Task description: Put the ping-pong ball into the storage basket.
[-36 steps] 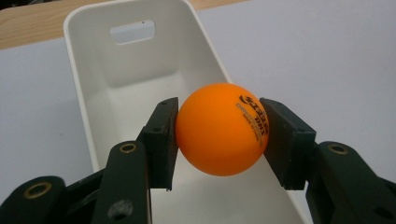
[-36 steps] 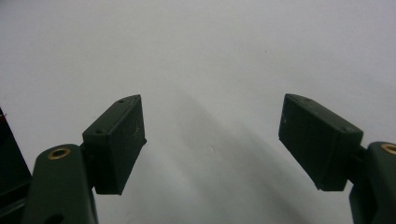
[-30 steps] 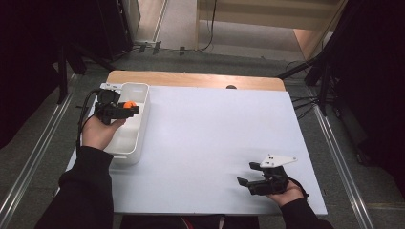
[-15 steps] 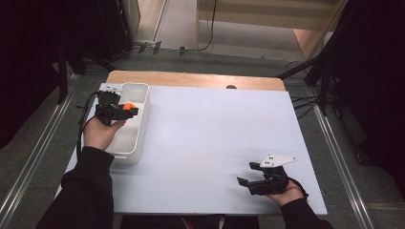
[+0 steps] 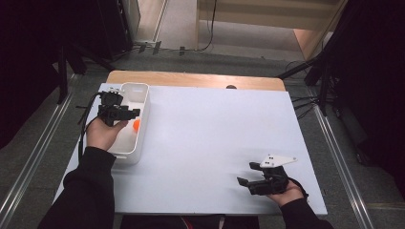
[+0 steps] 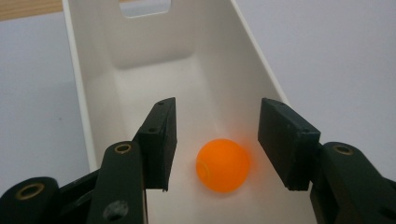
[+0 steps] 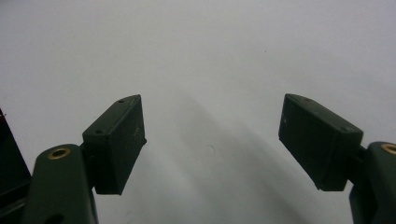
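An orange ball (image 6: 222, 164) lies inside the white bin (image 6: 243, 70), low between the jaws of my left gripper (image 6: 217, 133). A gap shows on each side of the ball, so the pads do not touch it. These jaws have just been opening and now stand open. From above, the left gripper (image 5: 130, 113) hovers over the bin (image 5: 143, 102) at the table's left edge, with the ball (image 5: 136, 125) just below its tips. My right gripper (image 5: 247, 173) rests open near the front right of the table, and nothing is between its jaws (image 7: 210, 135).
The white table top (image 5: 210, 129) spreads wide between the two hands. A wooden strip (image 5: 191, 78) runs along the far edge. A cable (image 5: 86, 119) trails from the left gripper off the table's left side.
The orange ball, held between the left gripper's jaws in the earlier frames, has been let go and now sits lower in the bin. The right hand has not moved.
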